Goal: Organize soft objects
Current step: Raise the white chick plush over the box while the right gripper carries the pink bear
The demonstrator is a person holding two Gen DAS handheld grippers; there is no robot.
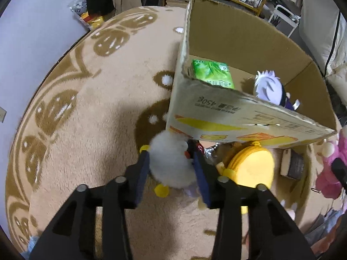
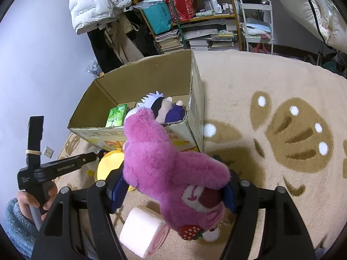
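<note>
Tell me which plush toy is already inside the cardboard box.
The white-haired doll in dark clothes; the pink plush is held outside the box, the white fluffy plush is on the rug.

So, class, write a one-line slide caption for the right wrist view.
Right gripper clamps a pink plush bear above the rug, near the cardboard box.

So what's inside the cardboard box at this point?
Inside the cardboard box there is a green tissue pack and a white-haired plush doll in dark purple clothes. The near wall and the pink plush in the right gripper cover the rest of the floor.
</note>
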